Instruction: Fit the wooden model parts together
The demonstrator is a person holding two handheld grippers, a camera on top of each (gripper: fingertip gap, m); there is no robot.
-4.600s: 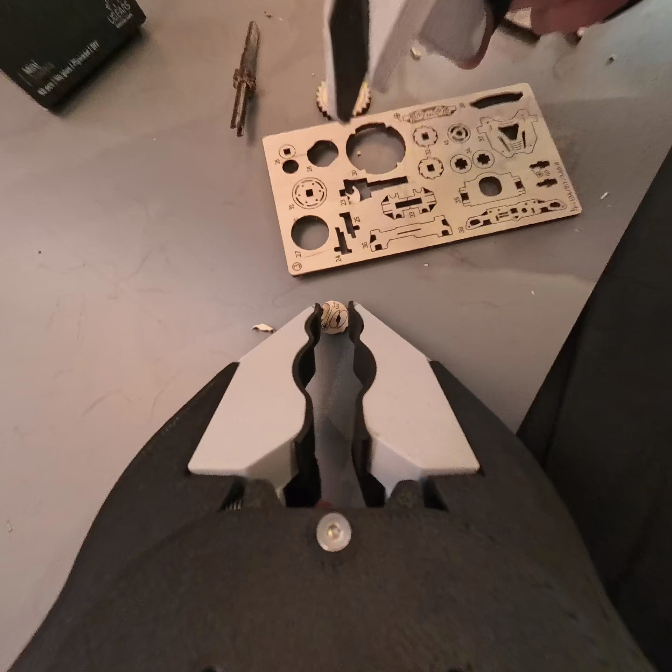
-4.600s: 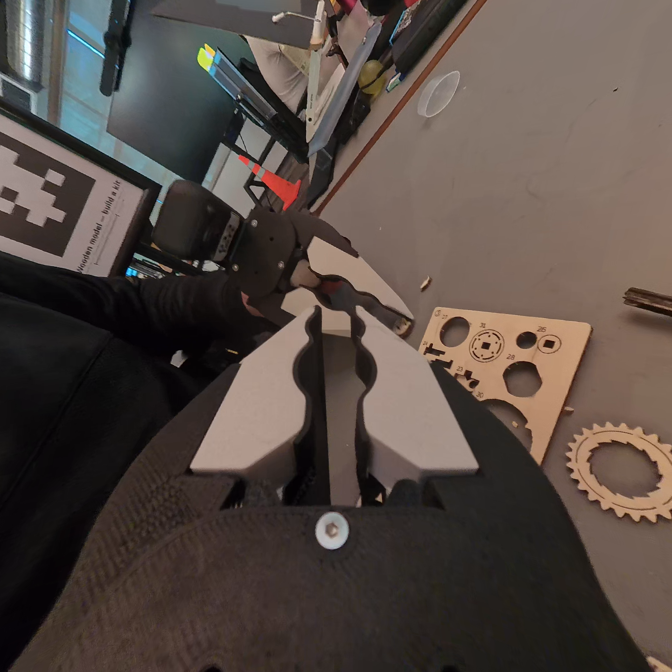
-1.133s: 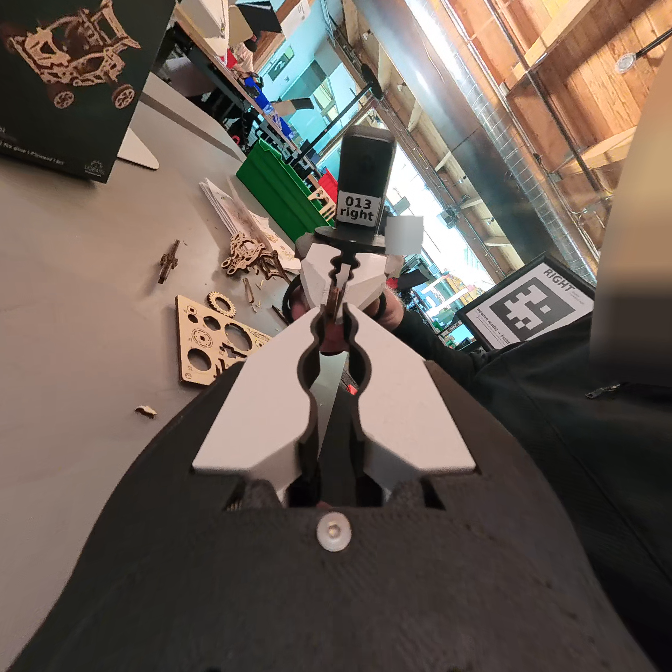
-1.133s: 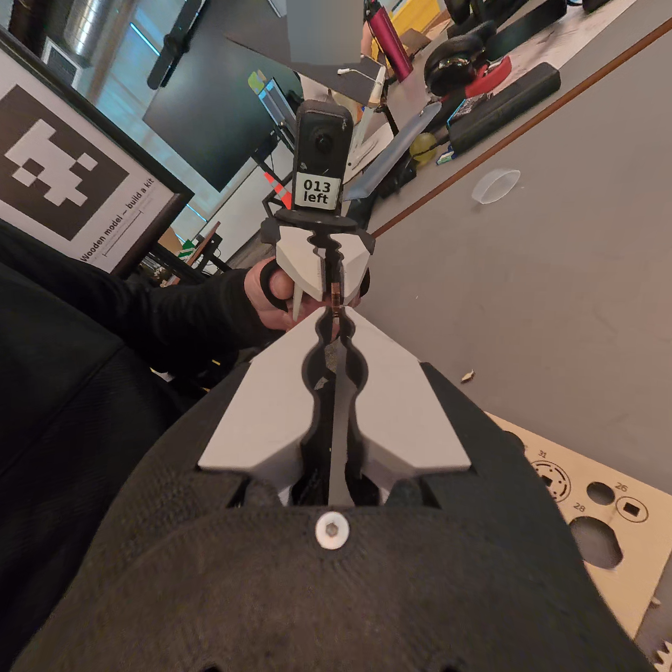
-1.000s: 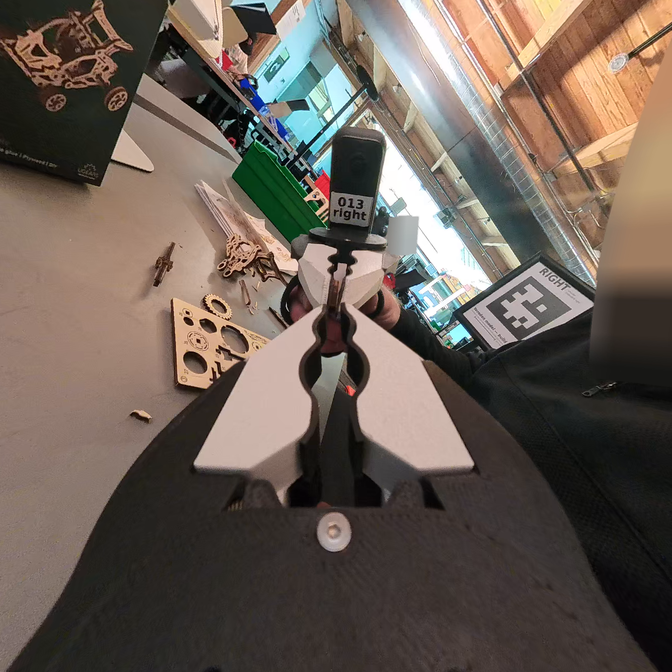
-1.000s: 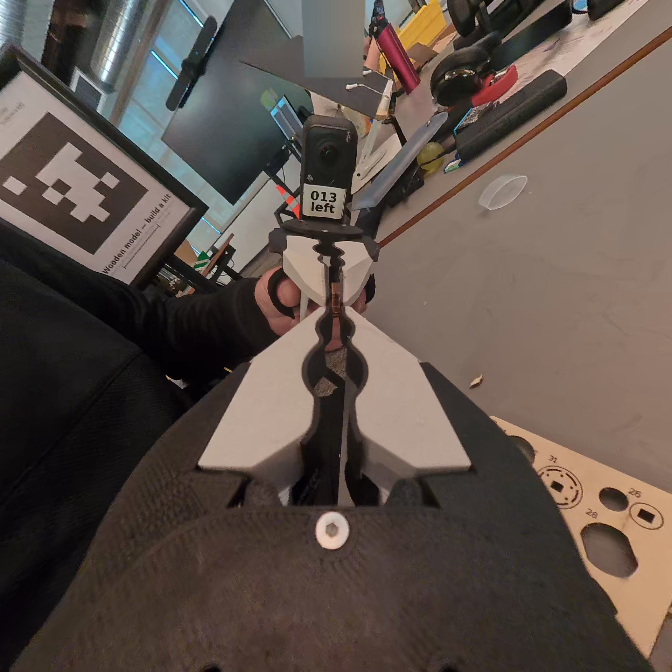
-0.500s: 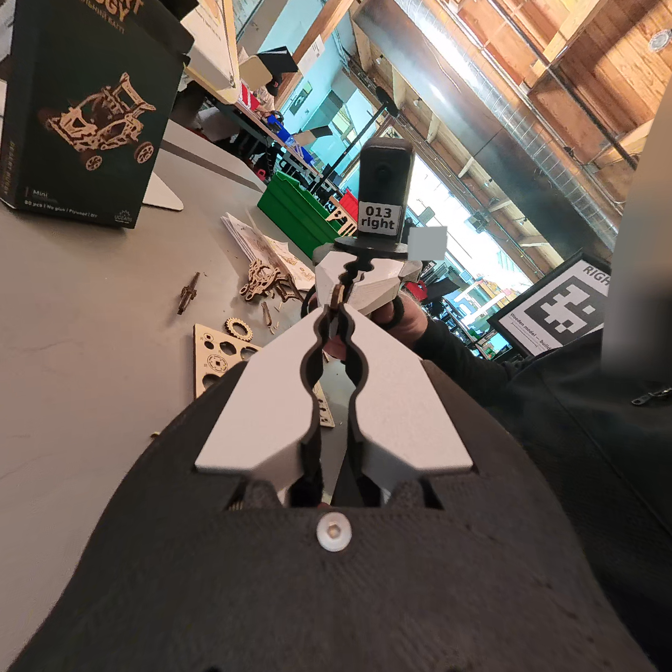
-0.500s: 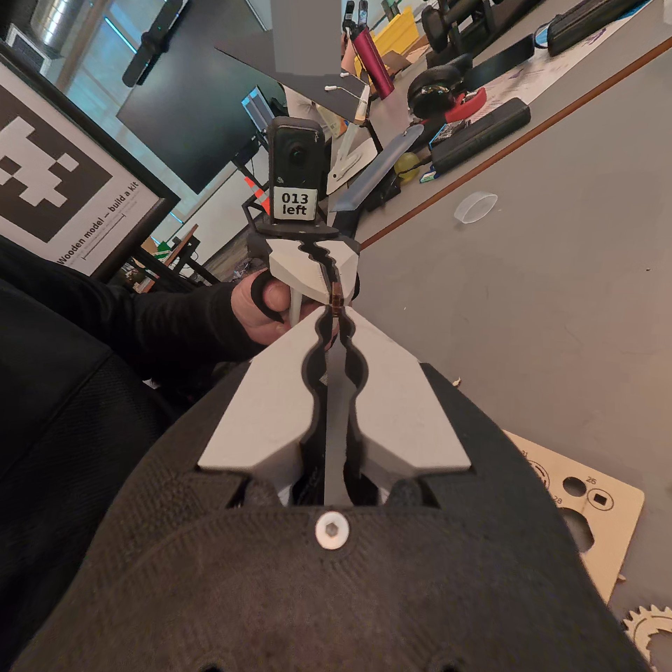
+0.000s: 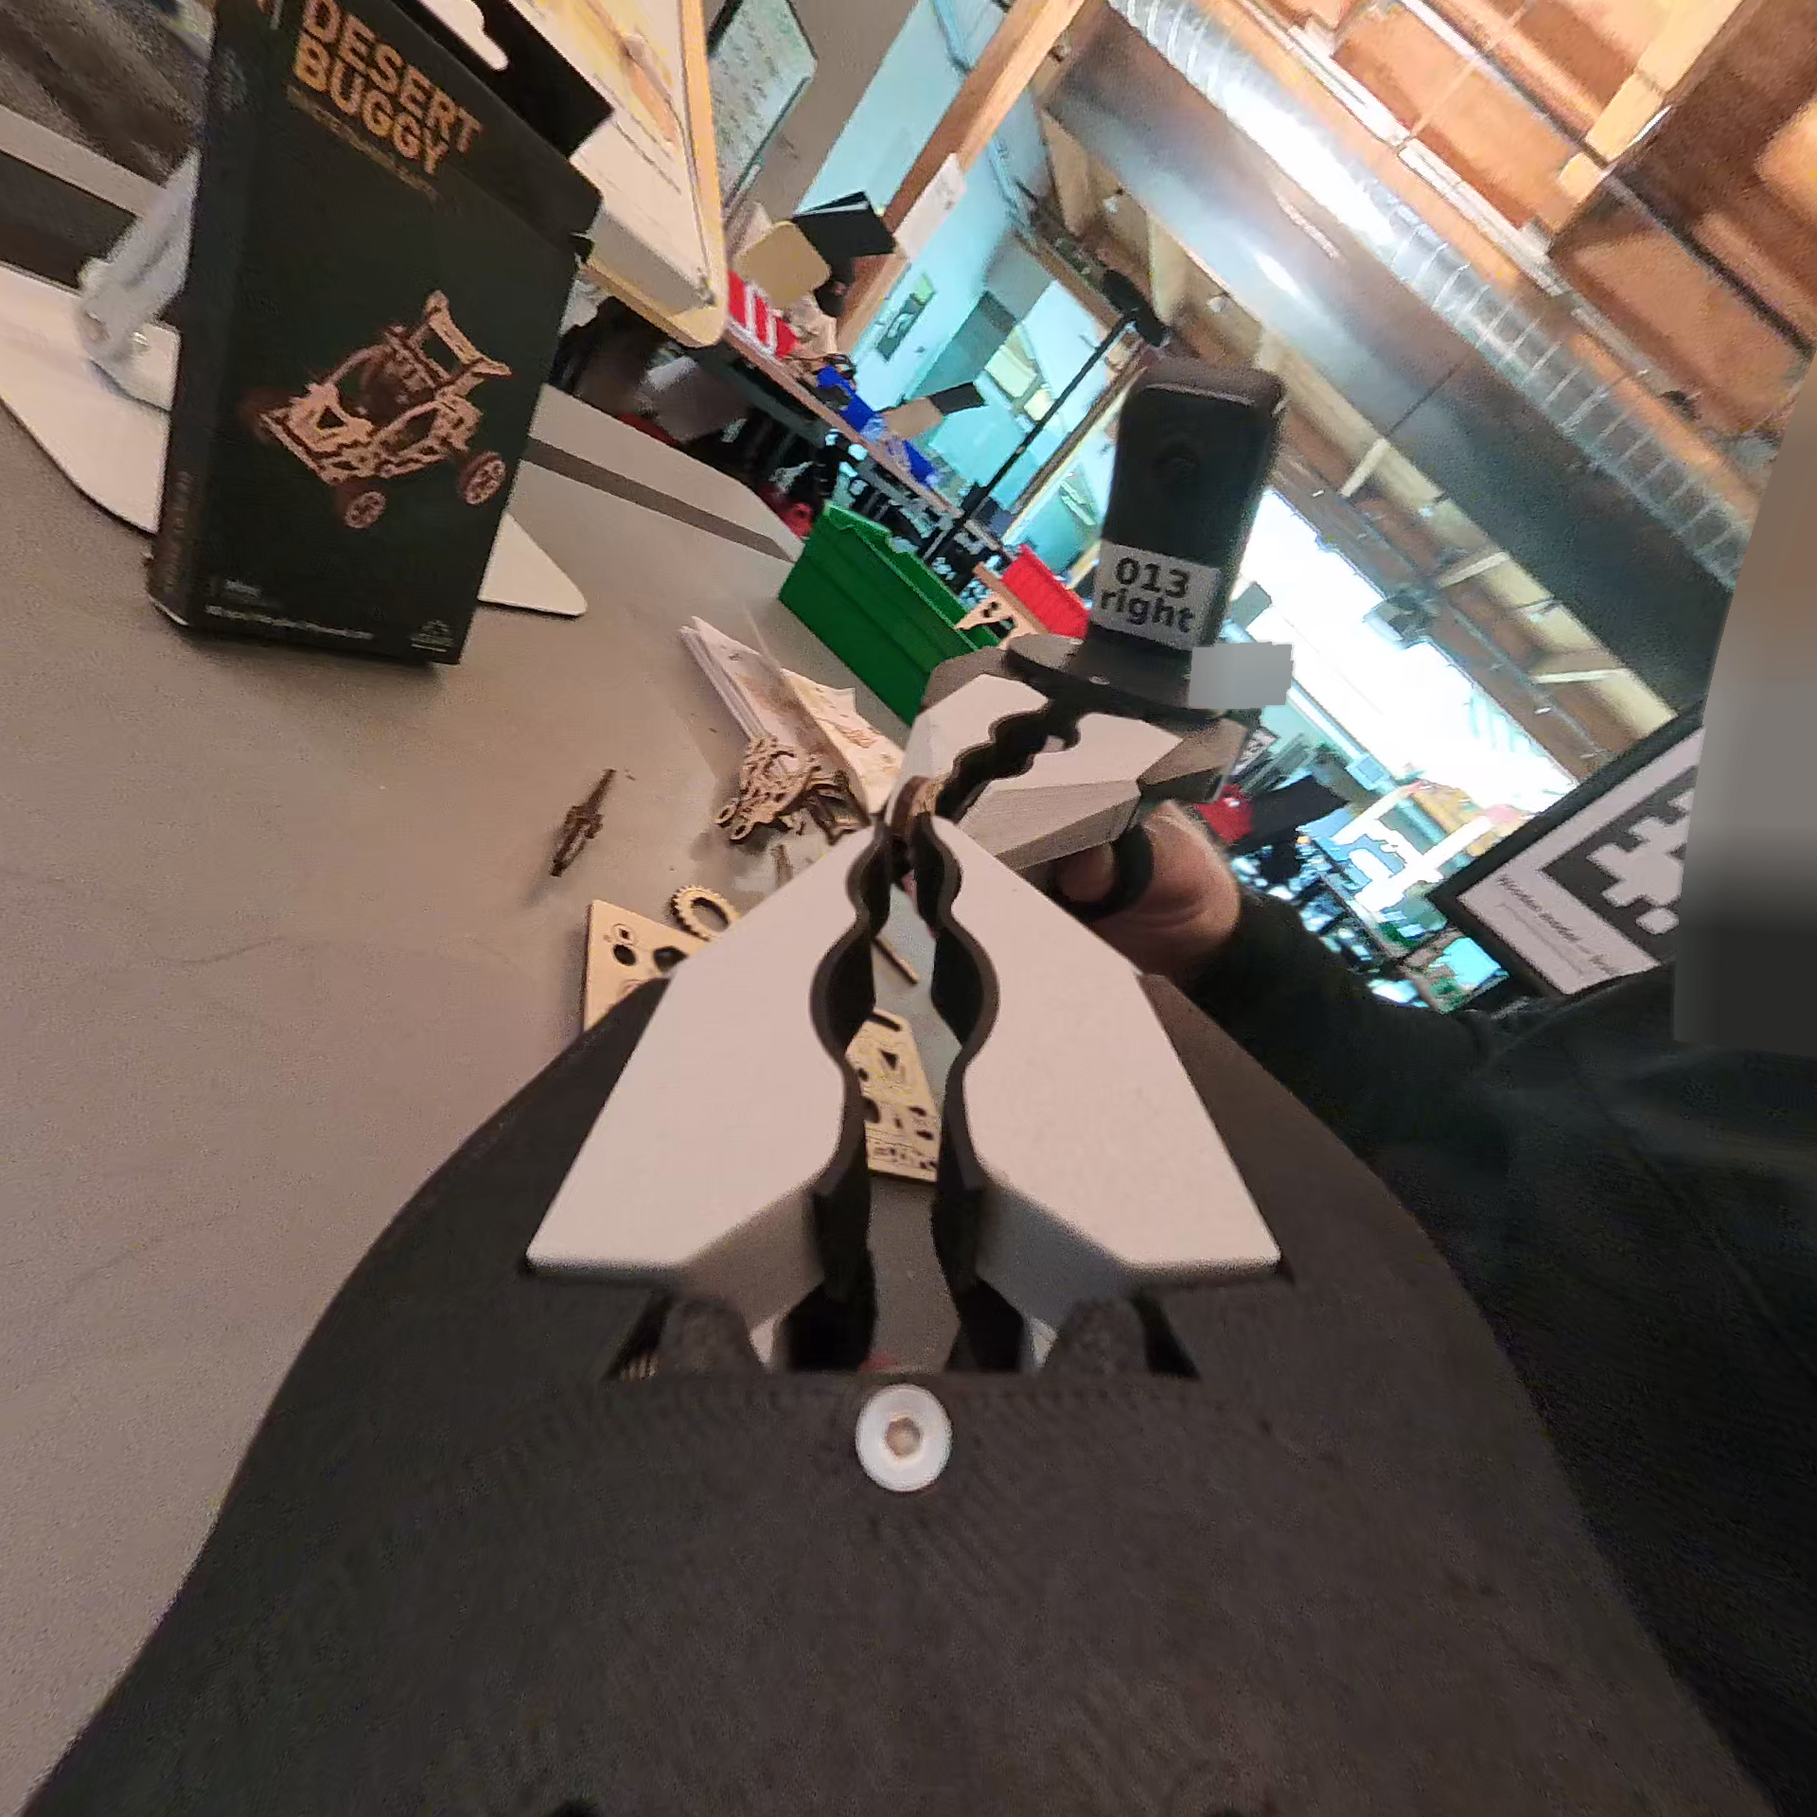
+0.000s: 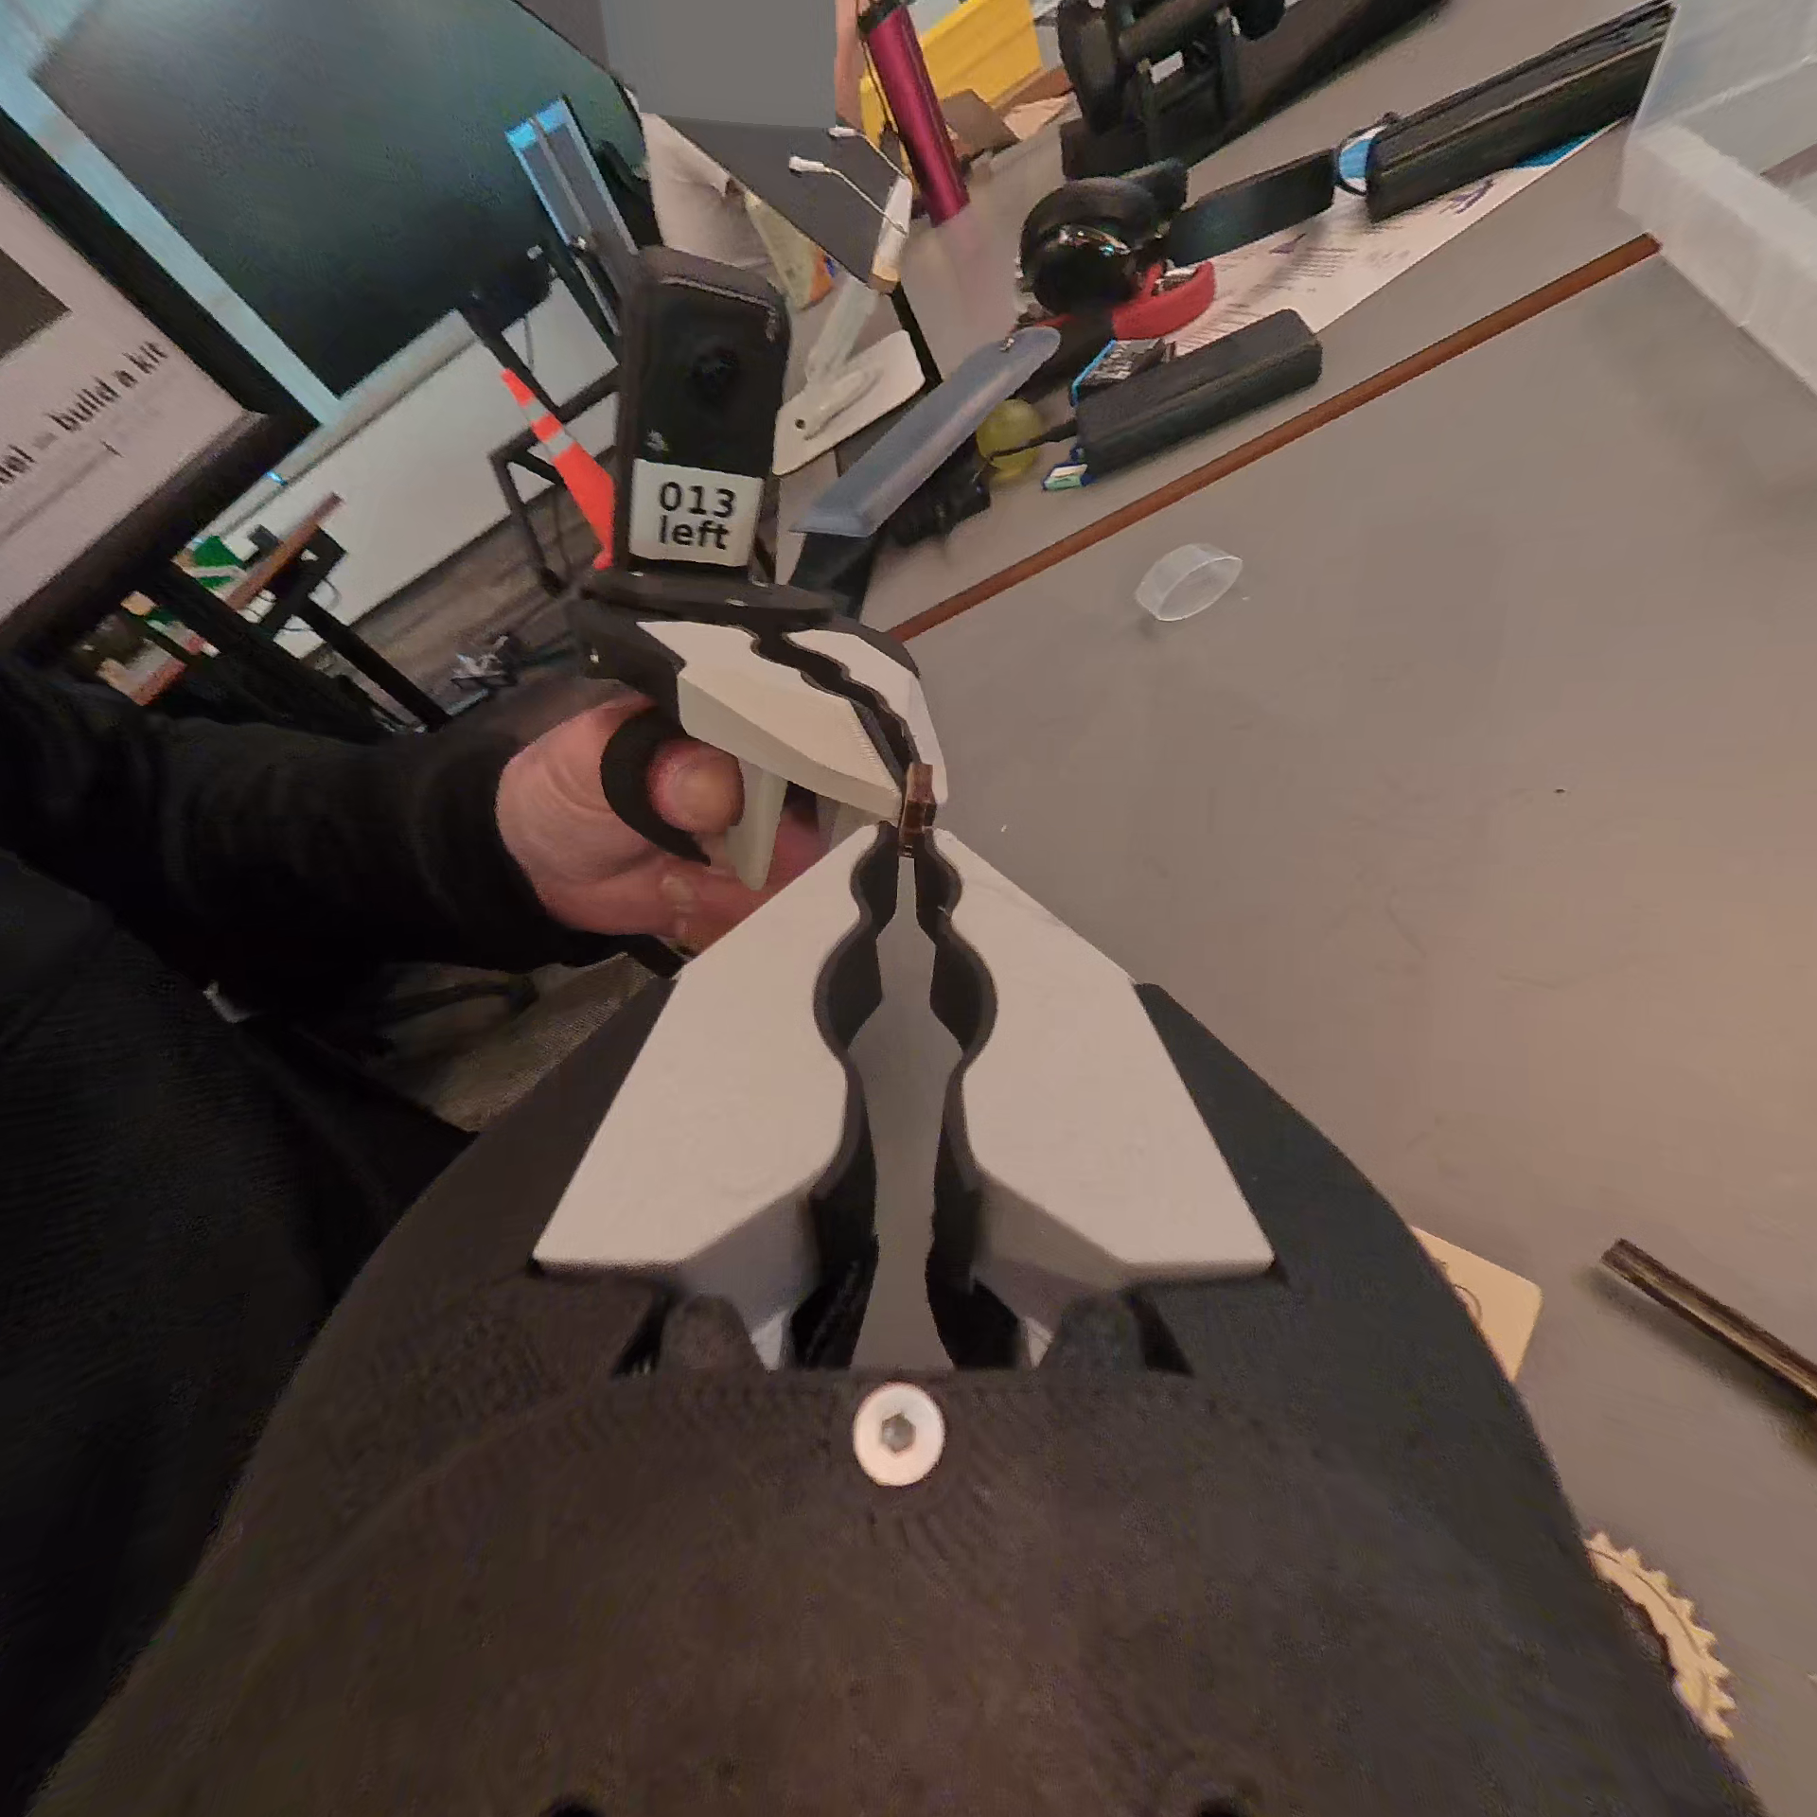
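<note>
Above the grey table [image 10: 1377, 885], tip to tip: left gripper [image 10: 919, 787] and right gripper [image 10: 903, 848] both clenched on one small wooden part [image 10: 918, 814]. Mating step, I'd judge; next, a straight, gentle push.

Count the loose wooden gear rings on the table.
1. A toothed ring lies on the grey table at the far corner of the cut-out sheet. The parts pile beyond may hide more.

Soft indoor light, glaring windows [image 9: 1377, 708] behind, wide-angle bending, perhaps slight motion blur at edges.
</note>
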